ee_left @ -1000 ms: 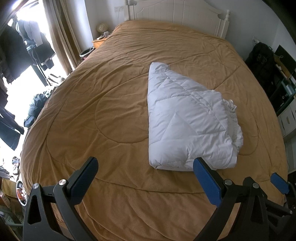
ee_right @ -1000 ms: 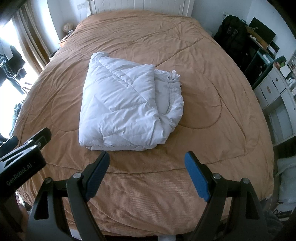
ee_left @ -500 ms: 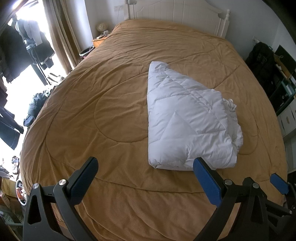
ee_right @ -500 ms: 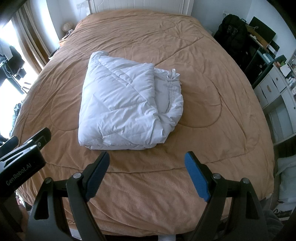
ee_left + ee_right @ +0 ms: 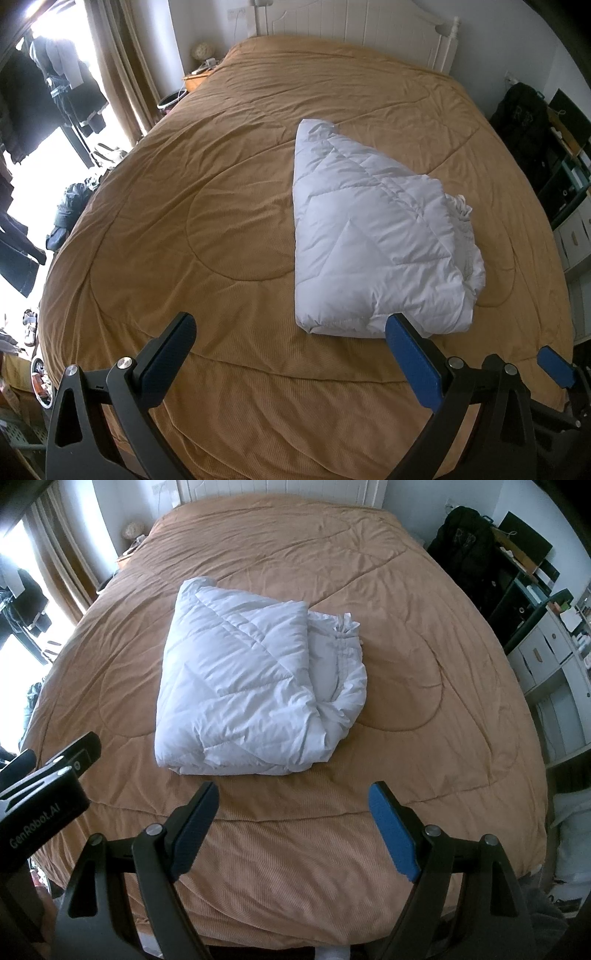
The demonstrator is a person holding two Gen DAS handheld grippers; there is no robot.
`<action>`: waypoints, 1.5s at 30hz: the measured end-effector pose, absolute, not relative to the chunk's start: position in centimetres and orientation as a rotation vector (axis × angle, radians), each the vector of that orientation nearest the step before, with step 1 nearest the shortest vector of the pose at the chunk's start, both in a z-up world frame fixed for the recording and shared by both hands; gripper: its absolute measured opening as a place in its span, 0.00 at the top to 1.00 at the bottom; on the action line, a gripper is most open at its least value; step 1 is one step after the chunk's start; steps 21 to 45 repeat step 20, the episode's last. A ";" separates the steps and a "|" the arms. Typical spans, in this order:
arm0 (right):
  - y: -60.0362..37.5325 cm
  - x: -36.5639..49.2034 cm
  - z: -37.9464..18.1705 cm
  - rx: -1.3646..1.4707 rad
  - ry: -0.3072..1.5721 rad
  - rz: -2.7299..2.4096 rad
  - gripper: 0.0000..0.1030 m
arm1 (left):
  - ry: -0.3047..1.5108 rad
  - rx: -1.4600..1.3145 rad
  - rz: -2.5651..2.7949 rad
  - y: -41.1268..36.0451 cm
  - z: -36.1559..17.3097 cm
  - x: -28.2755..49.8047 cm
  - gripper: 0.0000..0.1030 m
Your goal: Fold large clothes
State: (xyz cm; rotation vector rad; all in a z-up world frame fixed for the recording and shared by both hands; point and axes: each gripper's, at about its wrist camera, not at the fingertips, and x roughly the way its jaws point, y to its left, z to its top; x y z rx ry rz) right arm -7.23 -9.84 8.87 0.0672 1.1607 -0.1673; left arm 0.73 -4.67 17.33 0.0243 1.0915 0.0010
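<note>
Ahead, folded white quilted garment [image 5: 243, 686], beyond open right gripper [image 5: 291, 827], untouched

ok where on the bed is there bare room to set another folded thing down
Bare bedspread lies wide open left of the white quilt, toward the curtain side, and up by the headboard. A narrower strip runs right of the quilt. Only the middle is taken.

I hold my left gripper [image 5: 291, 334] and right gripper [image 5: 293, 805] side by side, tilted steeply downward, jaws spread wide and empty.
</note>
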 end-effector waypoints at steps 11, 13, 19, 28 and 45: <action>-10.0 -7.2 8.6 0.070 1.173 -0.166 0.19 | 1.094 0.022 0.001 -4.5 17.4 0.9 0.01; -10.0 -7.2 8.6 0.070 1.173 -0.166 0.19 | 1.095 0.020 0.001 -4.6 17.3 0.8 0.01; -9.9 -7.1 8.5 0.068 1.183 -0.161 0.19 | 1.101 0.021 -0.008 -4.6 17.1 0.8 0.01; -10.0 -7.0 8.4 0.068 1.185 -0.161 0.19 | 1.101 0.020 -0.008 -4.6 17.1 0.8 0.01; -10.0 -7.0 8.4 0.068 1.185 -0.161 0.19 | 1.101 0.020 -0.008 -4.6 17.1 0.8 0.01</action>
